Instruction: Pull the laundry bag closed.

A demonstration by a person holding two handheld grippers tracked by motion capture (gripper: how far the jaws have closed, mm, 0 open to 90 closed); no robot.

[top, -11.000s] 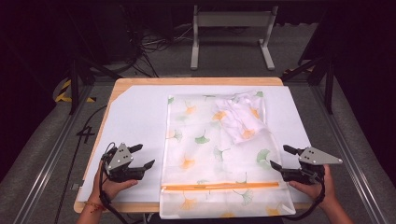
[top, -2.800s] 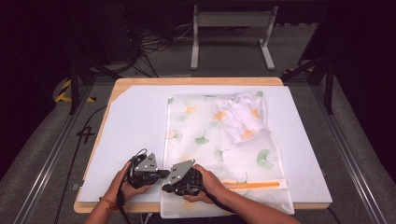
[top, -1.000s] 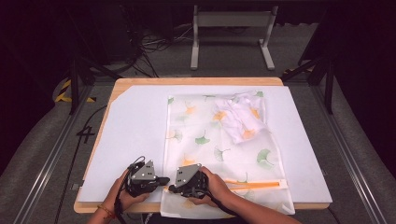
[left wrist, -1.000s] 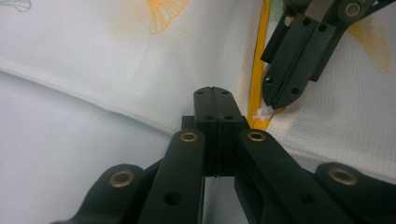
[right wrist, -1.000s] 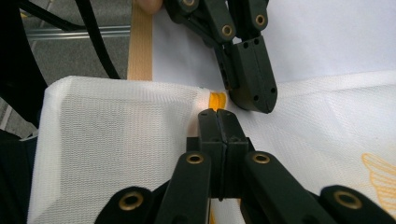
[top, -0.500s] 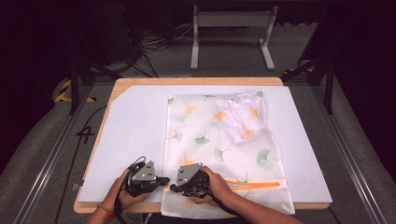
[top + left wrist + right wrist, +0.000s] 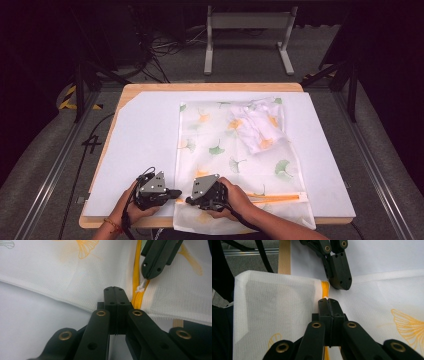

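A white mesh bag (image 7: pixel 230 150) printed with green and orange leaves lies flat on the table, with a white garment (image 7: pixel 260 127) inside near its far right. An orange zipper (image 7: pixel 280 197) runs along the bag's near edge. Both grippers meet at the zipper's left end. My left gripper (image 7: pixel 174 193) (image 7: pixel 115 293) is shut on the bag's edge seam beside the zipper end (image 7: pixel 137 265). My right gripper (image 7: pixel 190 201) (image 7: pixel 328 301) is shut on the small white zipper pull (image 7: pixel 140 288). The two jaw tips are nearly touching.
The bag rests on a white sheet (image 7: pixel 140 130) over a wooden tabletop (image 7: pixel 210 86). Its near flap hangs over the table's front edge (image 7: pixel 284 257). A metal stand (image 7: pixel 247 22) and cables (image 7: pixel 170 47) sit on the floor beyond the table.
From wide apart at the table's sides, both grippers have come together at the zipper's left end and shut. Over the last second nothing has visibly moved.
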